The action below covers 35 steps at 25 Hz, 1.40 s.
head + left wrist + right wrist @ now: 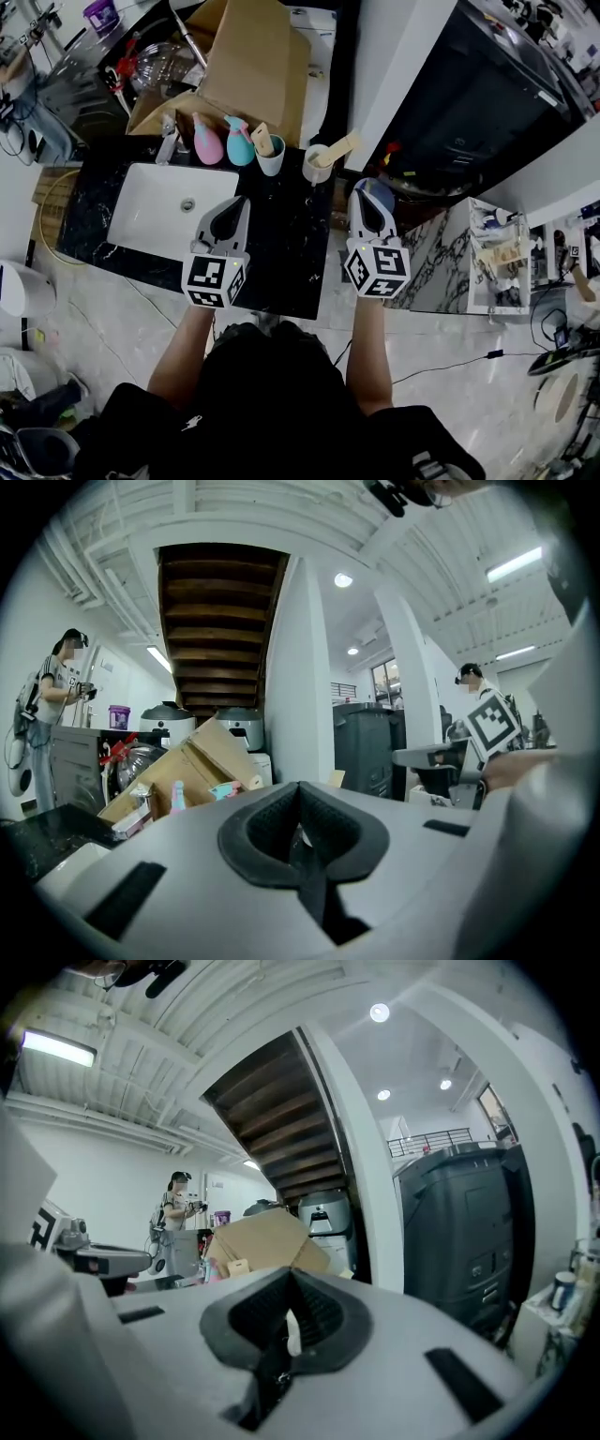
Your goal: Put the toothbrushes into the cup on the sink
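In the head view two cups stand at the back of the black marble counter (pixel 291 253). A white cup (pixel 270 157) has a wooden toothbrush (pixel 262 139) in it. A second cup (pixel 314 169) has a wooden toothbrush (pixel 339 147) leaning out to the right. My left gripper (pixel 232 204) hangs over the counter beside the white sink (pixel 150 211), jaws shut and empty. My right gripper (pixel 369 192) is level with it at the counter's right edge, also shut with nothing held. Both stay well short of the cups. In each gripper view the jaws, left gripper (pixel 300 832) and right gripper (pixel 289 1321), meet.
A pink bottle (pixel 206 141) and a teal bottle (pixel 239 142) stand next to the faucet (pixel 169 141). Behind them lies an open cardboard box (pixel 248 66). A marble-look cabinet (pixel 441 253) stands to the right. Another person (pixel 52 714) stands far off.
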Each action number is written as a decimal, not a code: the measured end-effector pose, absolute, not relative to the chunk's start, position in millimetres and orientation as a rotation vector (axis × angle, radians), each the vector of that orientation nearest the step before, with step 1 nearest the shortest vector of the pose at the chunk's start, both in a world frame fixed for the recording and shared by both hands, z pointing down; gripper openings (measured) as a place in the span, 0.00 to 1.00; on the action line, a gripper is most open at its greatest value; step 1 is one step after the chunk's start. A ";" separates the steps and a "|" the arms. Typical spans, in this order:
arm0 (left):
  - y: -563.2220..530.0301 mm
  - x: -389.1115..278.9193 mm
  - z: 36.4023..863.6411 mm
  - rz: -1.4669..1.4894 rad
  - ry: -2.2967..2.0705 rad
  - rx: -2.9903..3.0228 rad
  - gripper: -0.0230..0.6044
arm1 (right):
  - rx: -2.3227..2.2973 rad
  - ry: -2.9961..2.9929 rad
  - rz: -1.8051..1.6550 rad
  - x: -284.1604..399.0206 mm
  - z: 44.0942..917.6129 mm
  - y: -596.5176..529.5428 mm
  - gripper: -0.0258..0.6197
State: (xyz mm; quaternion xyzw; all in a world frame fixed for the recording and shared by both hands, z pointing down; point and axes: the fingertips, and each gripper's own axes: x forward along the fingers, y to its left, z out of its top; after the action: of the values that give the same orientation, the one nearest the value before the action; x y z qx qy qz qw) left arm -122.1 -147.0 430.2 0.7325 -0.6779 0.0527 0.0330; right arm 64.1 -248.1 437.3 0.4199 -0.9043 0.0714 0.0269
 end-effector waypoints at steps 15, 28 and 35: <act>-120.8 -150.0 388.0 0.056 -1.976 2.452 0.04 | 1.468 -2.750 0.109 43.3 380.9 -161.4 0.04; -73.8 -166.8 366.5 -0.018 -1.853 2.604 0.04 | 1.604 -2.768 0.101 23.7 347.2 -84.8 0.04; -58.2 -180.3 368.1 -0.008 -1.847 2.605 0.04 | 1.641 -2.740 0.093 14.4 349.1 -64.6 0.04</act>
State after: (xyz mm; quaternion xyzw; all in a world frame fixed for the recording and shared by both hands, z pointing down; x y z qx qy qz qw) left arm -180.3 -58.2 368.1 0.8155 -0.5782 -0.0024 -0.0257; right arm 14.4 -64.6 349.1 0.5134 -0.8573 0.0290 -0.0267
